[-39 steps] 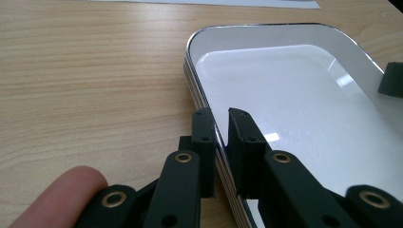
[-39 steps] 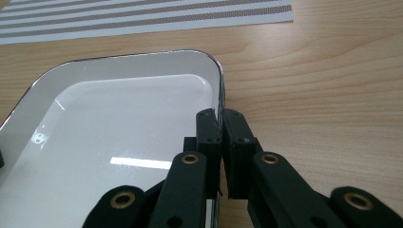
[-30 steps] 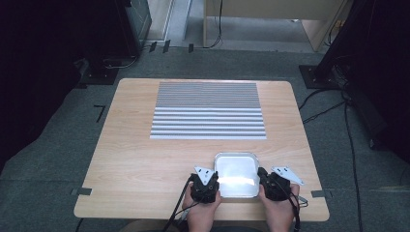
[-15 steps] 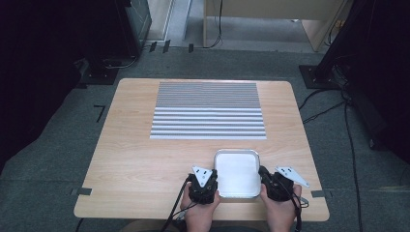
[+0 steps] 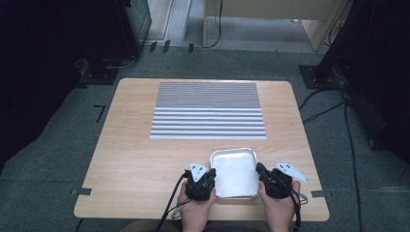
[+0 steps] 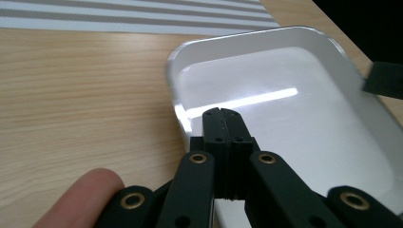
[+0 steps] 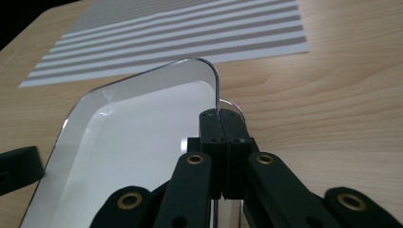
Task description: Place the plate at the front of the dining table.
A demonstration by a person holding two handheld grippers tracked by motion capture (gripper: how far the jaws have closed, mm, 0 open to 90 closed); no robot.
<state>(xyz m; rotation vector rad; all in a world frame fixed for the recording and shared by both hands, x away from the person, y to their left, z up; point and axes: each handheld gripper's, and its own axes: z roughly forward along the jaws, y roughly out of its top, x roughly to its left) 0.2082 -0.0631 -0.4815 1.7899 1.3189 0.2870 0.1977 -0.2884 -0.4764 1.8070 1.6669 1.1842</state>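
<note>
A shallow silver metal tray (image 5: 234,171) with nothing in it sits near the front edge of the wooden table (image 5: 130,159). My left gripper (image 5: 211,177) is shut on the tray's left rim. My right gripper (image 5: 260,175) is shut on its right rim. In the left gripper view the closed jaws (image 6: 223,116) meet at the near wall of the tray (image 6: 294,118), and a fingertip shows at the lower left. In the right gripper view the thin rim of the tray (image 7: 142,142) runs straight into the seam of my shut gripper (image 7: 219,116).
A grey-and-white striped mat (image 5: 208,110) lies flat across the far half of the table. Dark equipment stands and cables surround the table on the floor. The table's front edge is just behind both hands.
The tray and both grippers have edged very slightly to the left. Both grips are unchanged.
</note>
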